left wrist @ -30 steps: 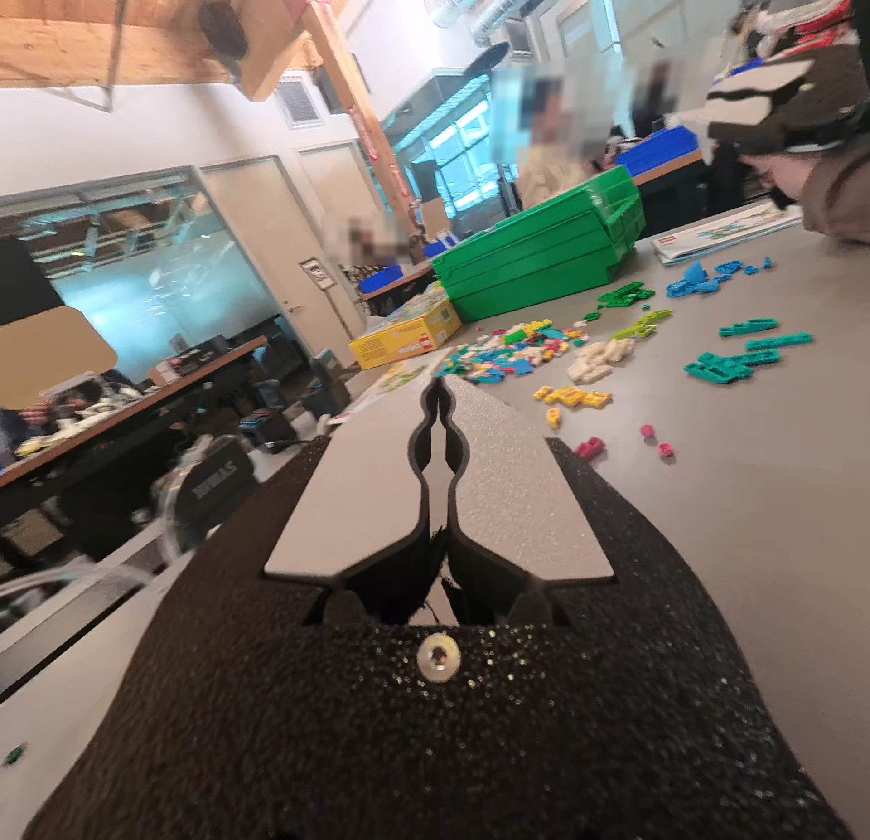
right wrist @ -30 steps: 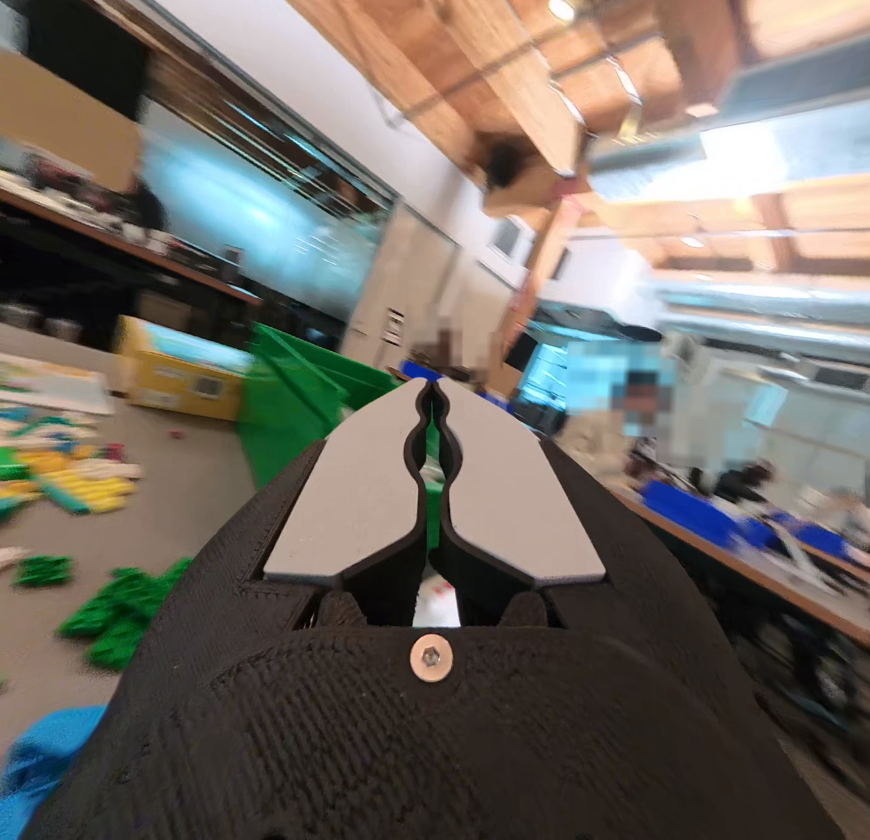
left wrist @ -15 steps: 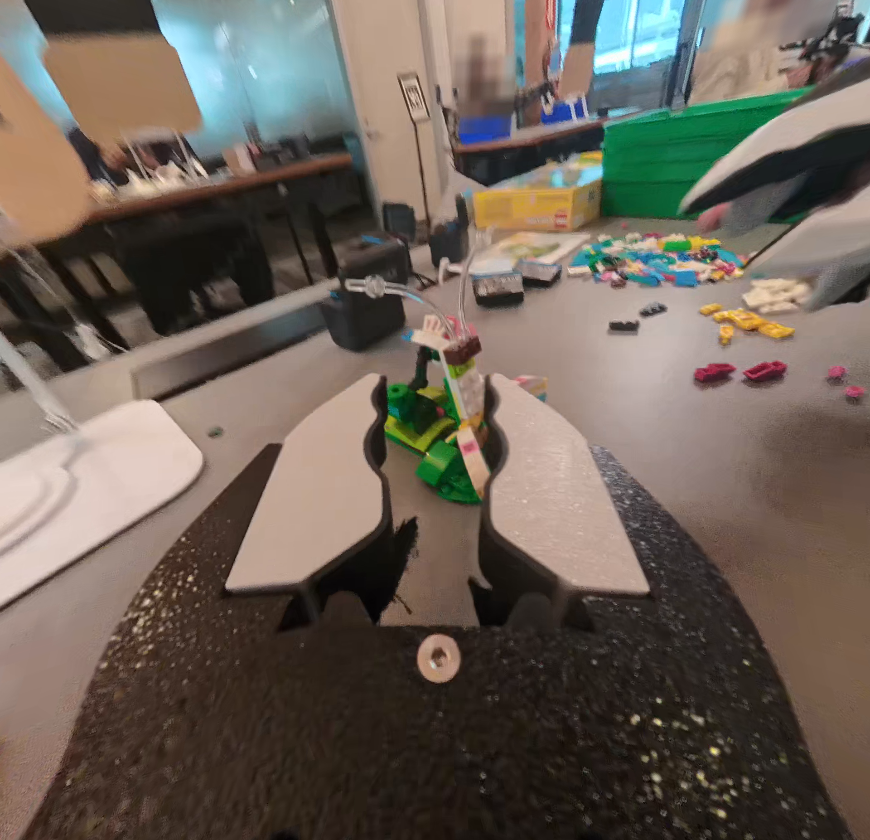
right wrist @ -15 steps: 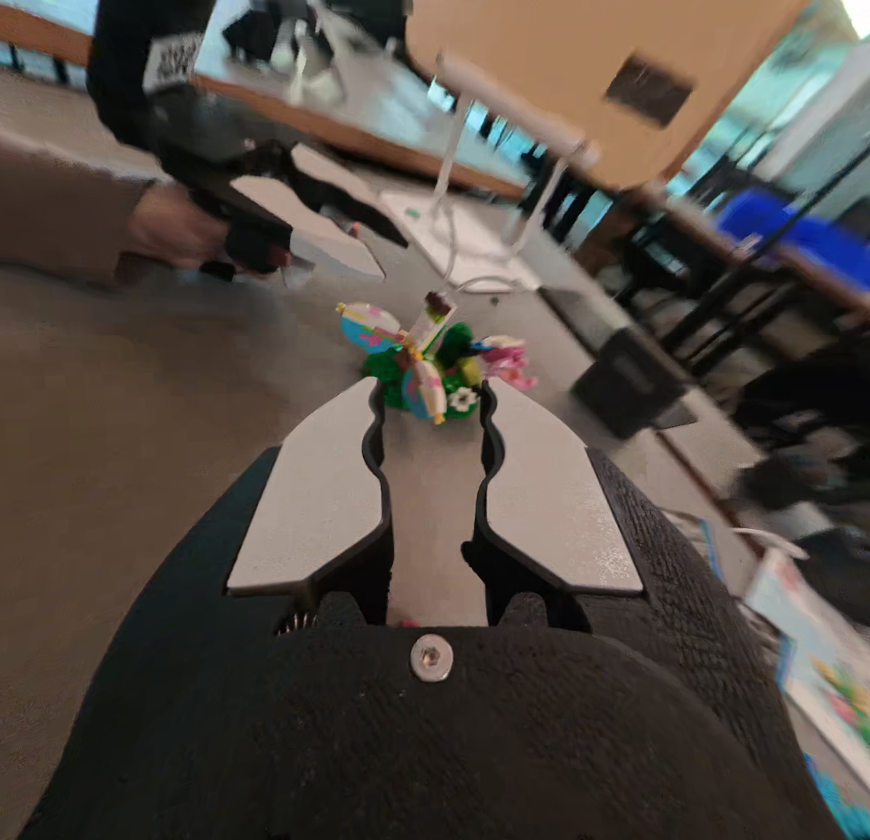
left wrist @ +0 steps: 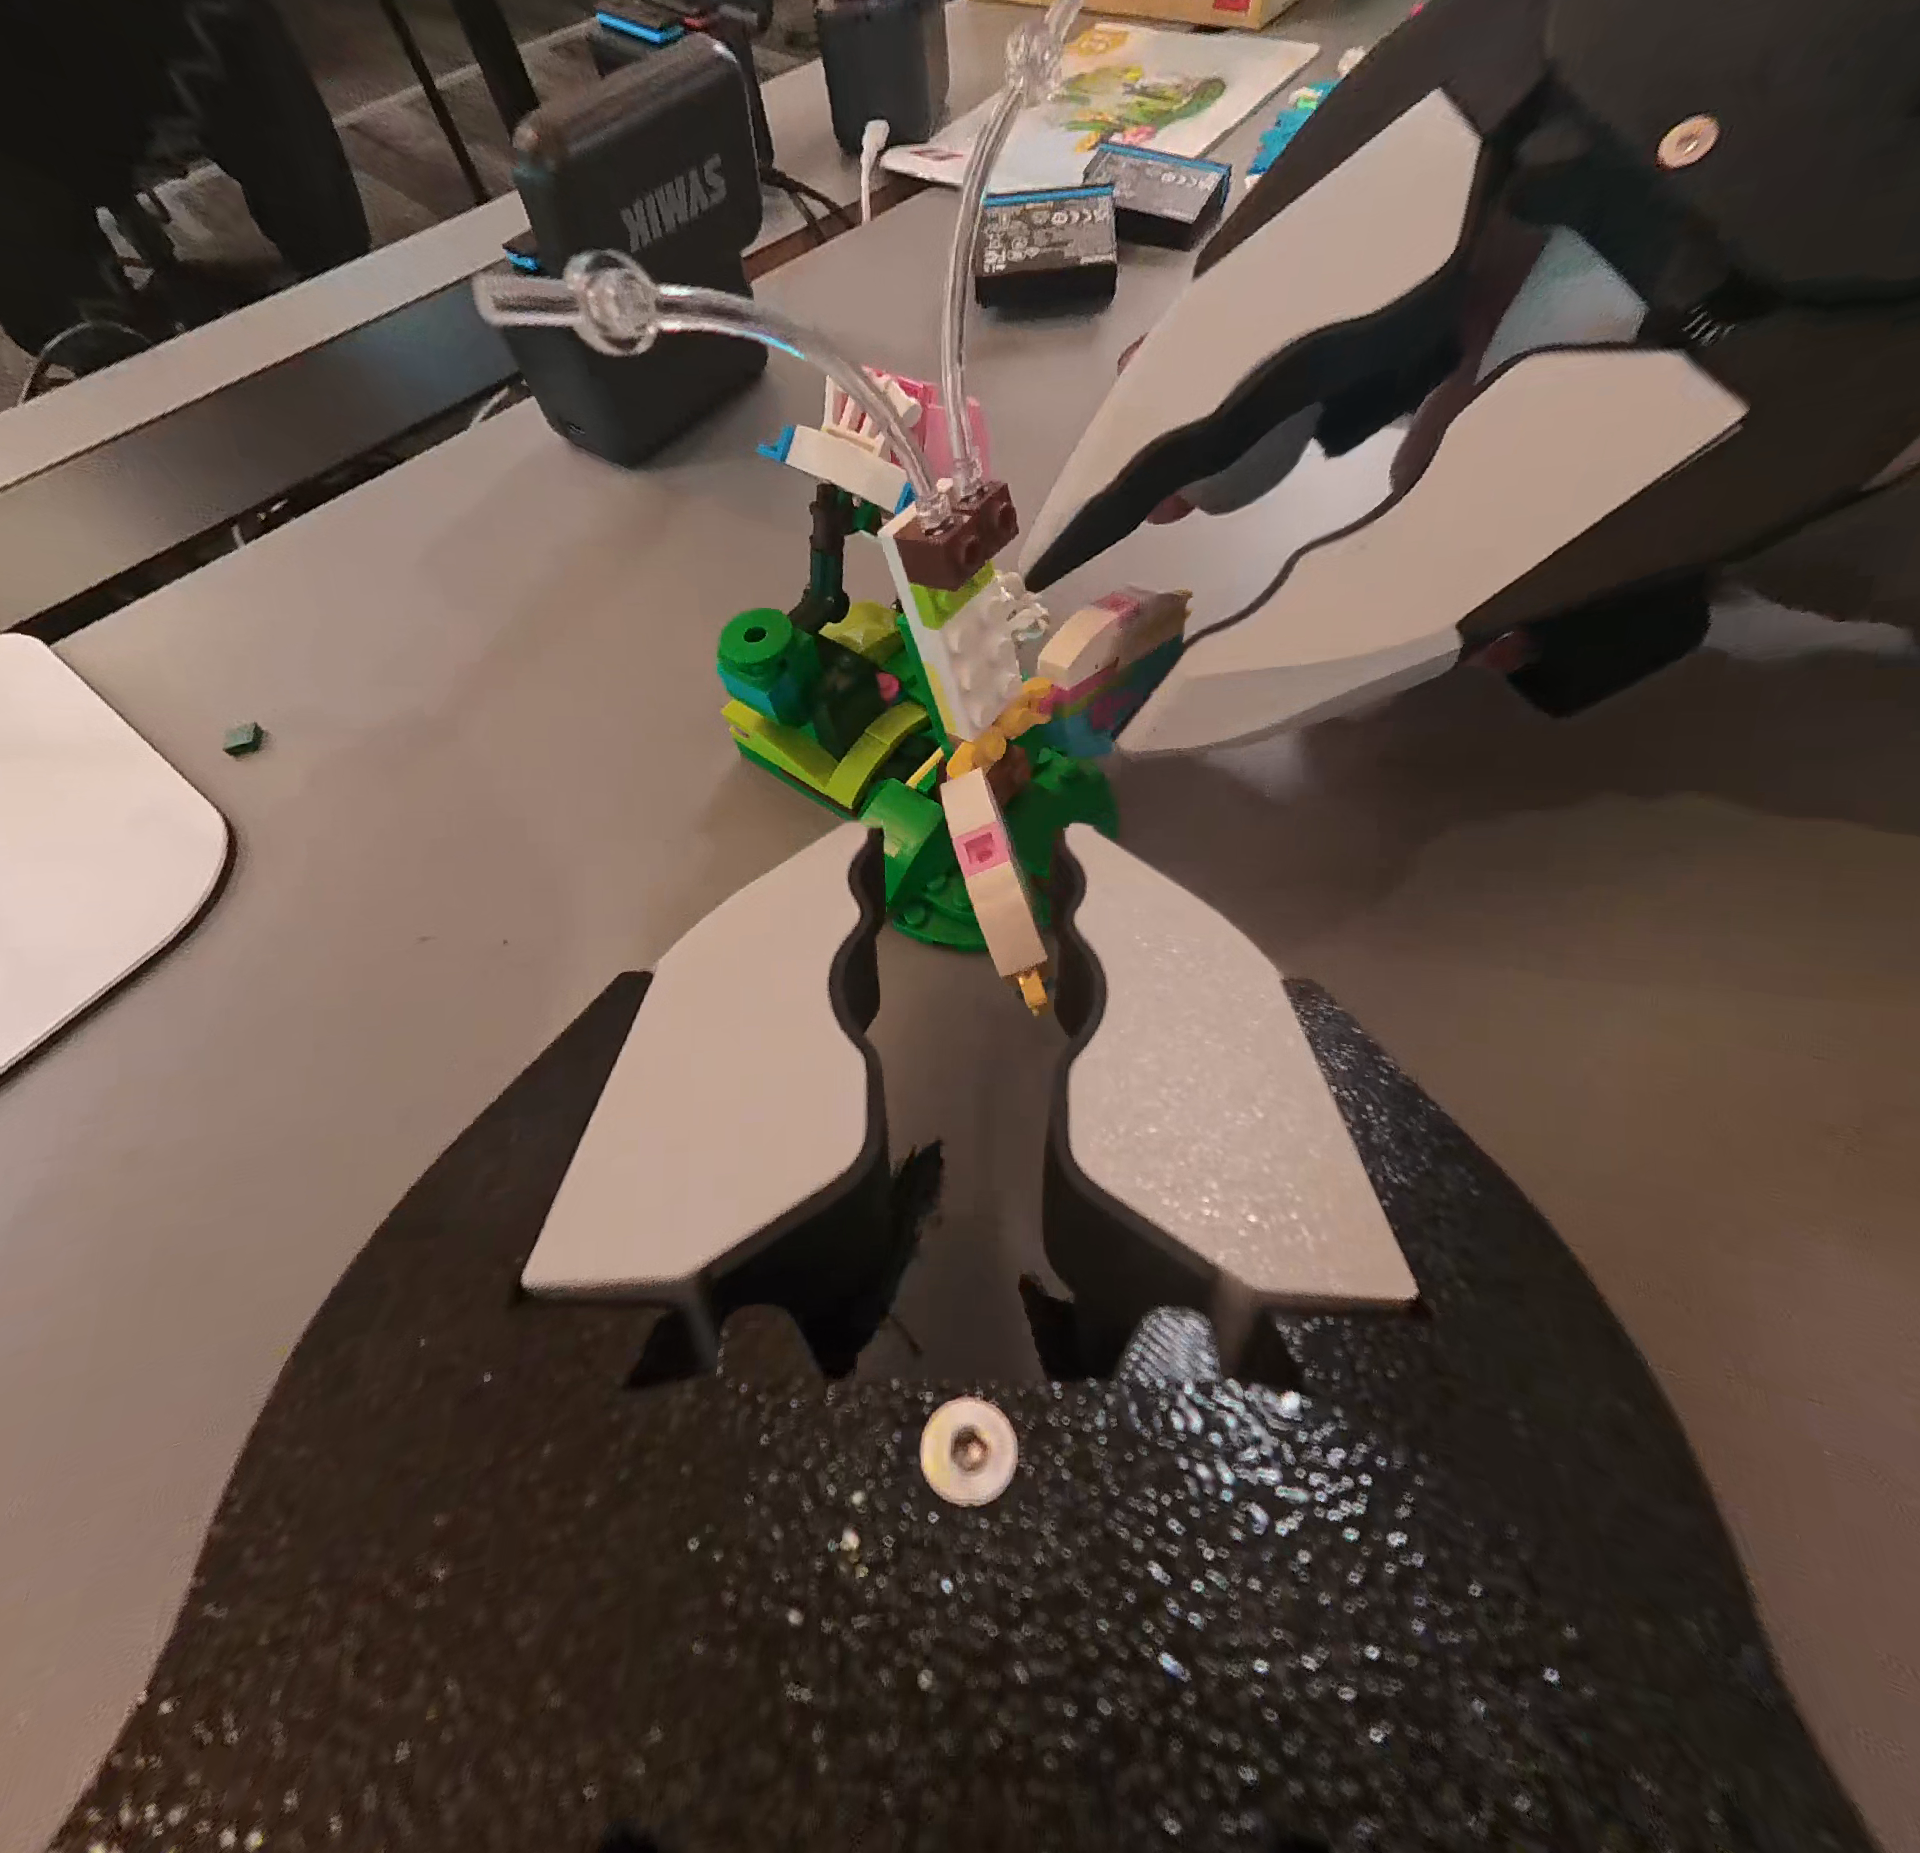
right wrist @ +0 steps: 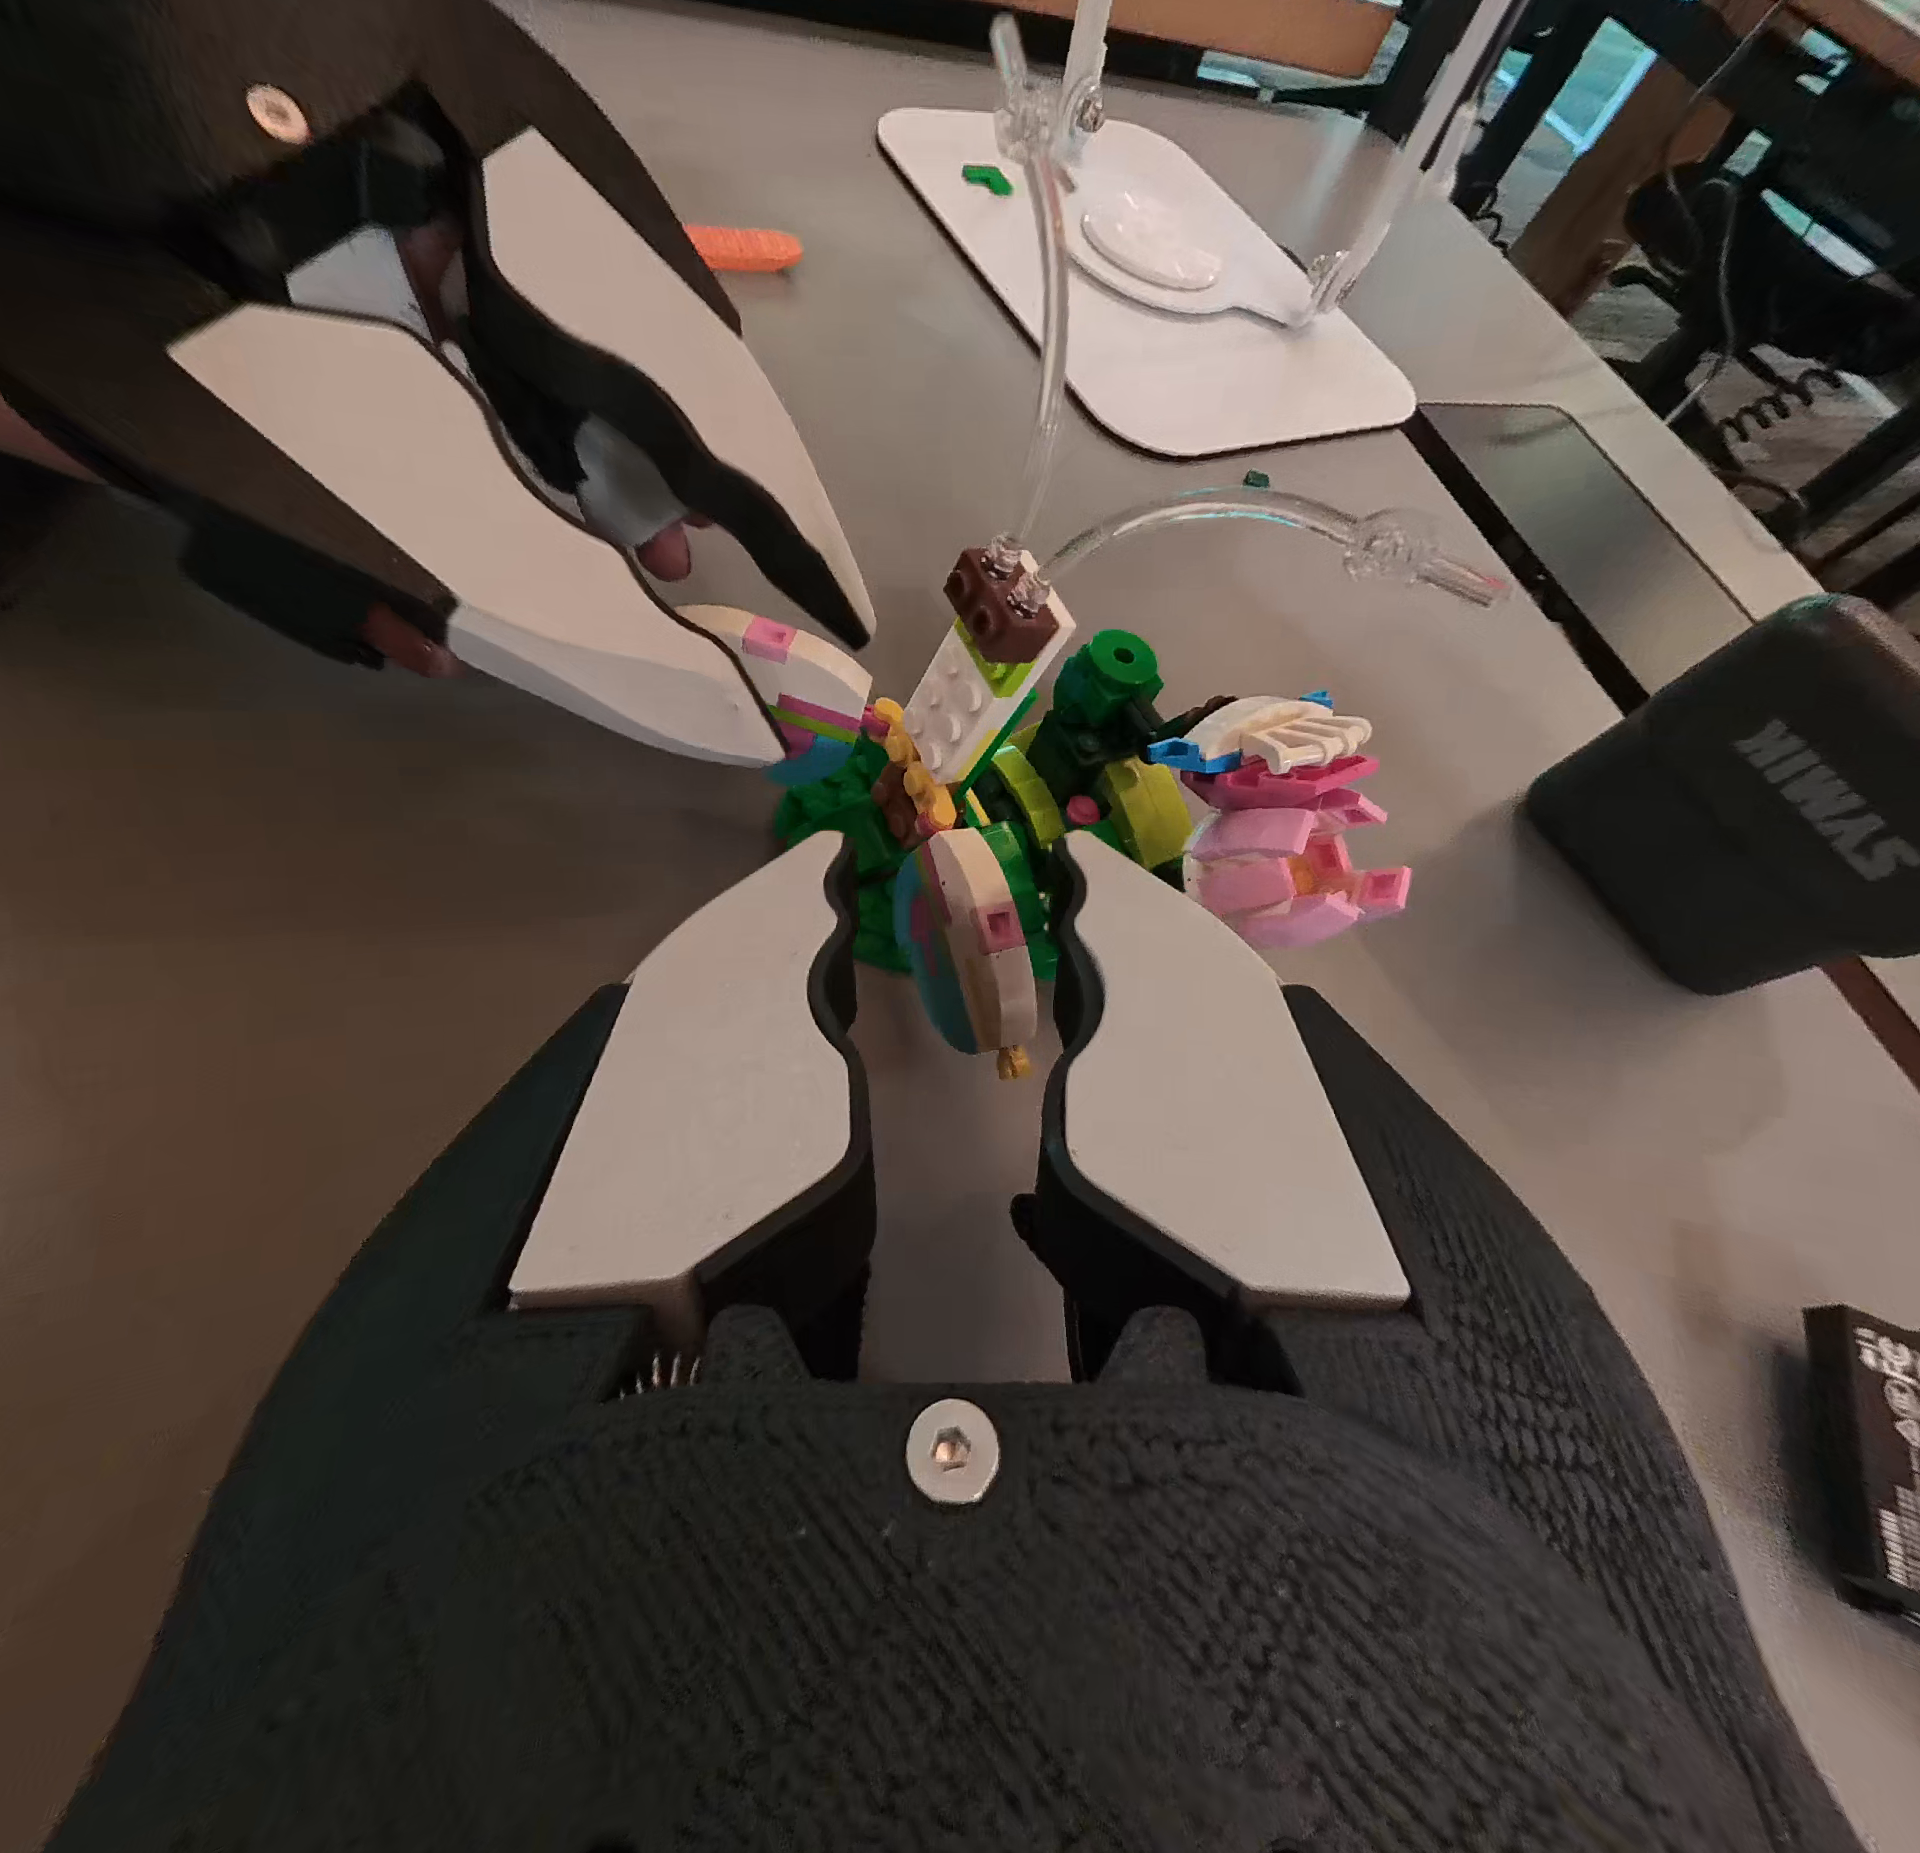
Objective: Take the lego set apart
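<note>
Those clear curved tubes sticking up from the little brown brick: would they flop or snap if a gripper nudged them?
The clear tubes look thin and long, already curved, so they would probably flex rather than snap. Each seems plugged into the brown brick only at its end, so a push might pop one out. The butterfly model looks top-heavy and may tip.

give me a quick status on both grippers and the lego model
Left gripper open, right gripper open, each straddling a wing. Green-based lego butterfly model intact on grey table. Nothing blocking.

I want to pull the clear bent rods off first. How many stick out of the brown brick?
2, both plugged into the brown brick atop the lego set: one clear rod rises upward, the other arcs sideways toward the black case.
</note>
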Available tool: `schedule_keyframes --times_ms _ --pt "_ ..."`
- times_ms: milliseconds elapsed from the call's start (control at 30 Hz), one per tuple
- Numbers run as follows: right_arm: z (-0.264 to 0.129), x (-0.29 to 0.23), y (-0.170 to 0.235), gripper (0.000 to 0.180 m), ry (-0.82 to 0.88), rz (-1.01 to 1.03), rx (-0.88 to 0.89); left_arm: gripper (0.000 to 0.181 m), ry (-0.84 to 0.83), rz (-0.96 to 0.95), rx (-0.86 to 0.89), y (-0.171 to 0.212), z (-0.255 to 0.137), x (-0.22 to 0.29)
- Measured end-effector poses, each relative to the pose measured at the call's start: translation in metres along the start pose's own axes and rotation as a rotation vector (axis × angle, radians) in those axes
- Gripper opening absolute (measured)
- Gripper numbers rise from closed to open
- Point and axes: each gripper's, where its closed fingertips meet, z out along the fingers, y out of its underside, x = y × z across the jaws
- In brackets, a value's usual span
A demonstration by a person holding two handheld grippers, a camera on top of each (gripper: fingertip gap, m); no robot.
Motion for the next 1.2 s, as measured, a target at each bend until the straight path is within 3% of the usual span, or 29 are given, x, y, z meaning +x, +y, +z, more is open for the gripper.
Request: schedule_keyframes --times_ms 167,333,433,700,900,1000,1100,1200 --pt "0.001 0.0 0.003 0.029 -0.013 0.039 0.007 0.016 -0.053 0.059 -0.079 0.009 0.007 -0.001" --pt "0.003 -0.002 0.004 0.023 -0.031 0.05 0.006 0.015 -0.065 0.073 -0.091 0.011 0.008 -0.001" --pt "0.004 -0.005 0.008 0.011 -0.033 0.021 -0.013 0.008 -0.007 0.036 -0.08 0.009 0.006 0.002" --pt "0.006 -0.008 0.009 0.015 -0.04 0.001 -0.028 0.008 0.054 -0.048 -0.083 0.011 0.004 0.005" --pt "0.008 -0.008 0.004 0.007 -0.028 0.024 -0.007 0.008 0.1 -0.196 -0.058 0.009 0.001 0.001" --pt "0.007 0.008 0.013 0.007 0.053 0.056 -0.054 0.008 -0.008 -0.212 -0.102 0.02 -0.004 -0.022" --pt "0.001 0.009 0.006 0.007 0.003 0.148 0.012 0.008 -0.015 -0.286 -0.082 0.021 -0.009 -0.033" --pt "0.0 0.007 0.003 0.007 -0.039 0.216 0.043 0.008 -0.122 -0.203 -0.134 0.029 -0.01 -0.045"
